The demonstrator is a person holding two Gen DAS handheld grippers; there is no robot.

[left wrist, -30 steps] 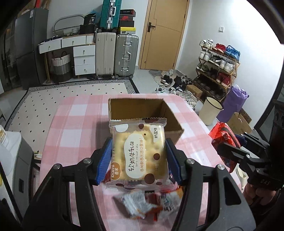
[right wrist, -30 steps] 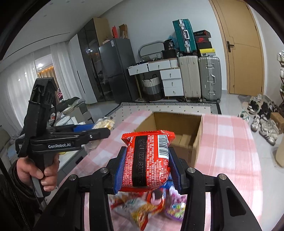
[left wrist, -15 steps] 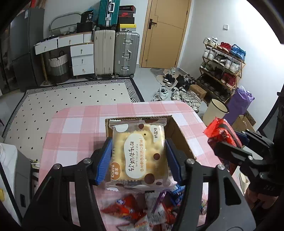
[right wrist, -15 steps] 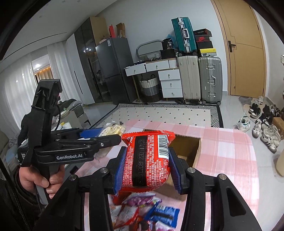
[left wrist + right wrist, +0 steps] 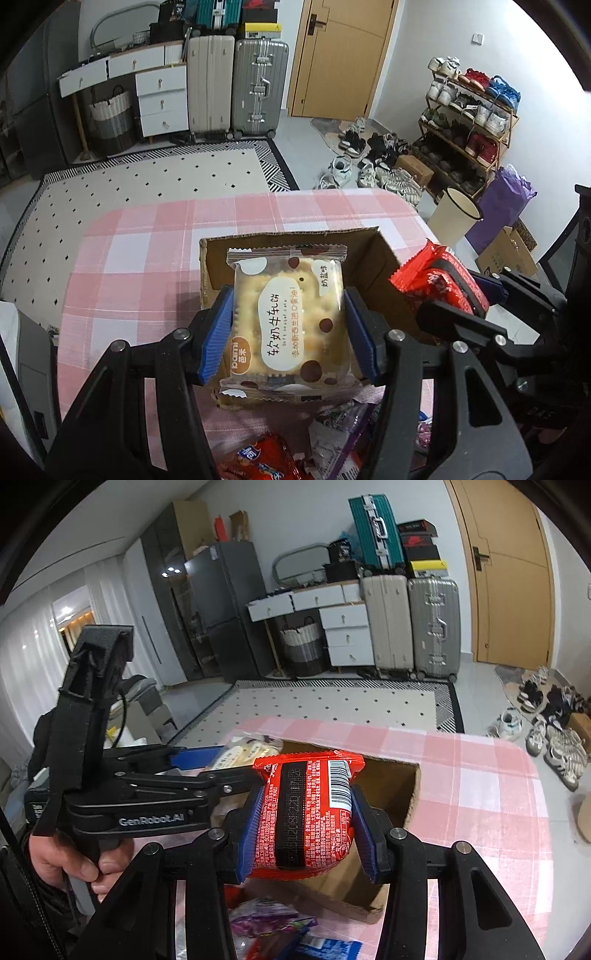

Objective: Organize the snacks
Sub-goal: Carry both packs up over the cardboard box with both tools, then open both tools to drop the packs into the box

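My left gripper (image 5: 288, 332) is shut on a clear-wrapped nougat cracker packet (image 5: 288, 317) and holds it over the open cardboard box (image 5: 373, 254) on the pink checked tablecloth (image 5: 140, 258). My right gripper (image 5: 306, 830) is shut on a red snack packet (image 5: 306, 812), held above the box's near edge (image 5: 391, 794). In the left wrist view the right gripper and its red packet (image 5: 439, 284) sit just right of the box. In the right wrist view the left gripper (image 5: 207, 764) with the cracker packet (image 5: 243, 753) is at the left of the box.
A heap of loose snack packets (image 5: 321, 439) lies on the cloth in front of the box; it also shows in the right wrist view (image 5: 280, 930). Beyond the table are a rug (image 5: 147, 181), suitcases (image 5: 236, 85), a shoe rack (image 5: 469, 122) and a bin (image 5: 454, 218).
Both grippers have moved forward and up with their packets, from over the snack heap to over the cardboard box. Their grips have not changed.
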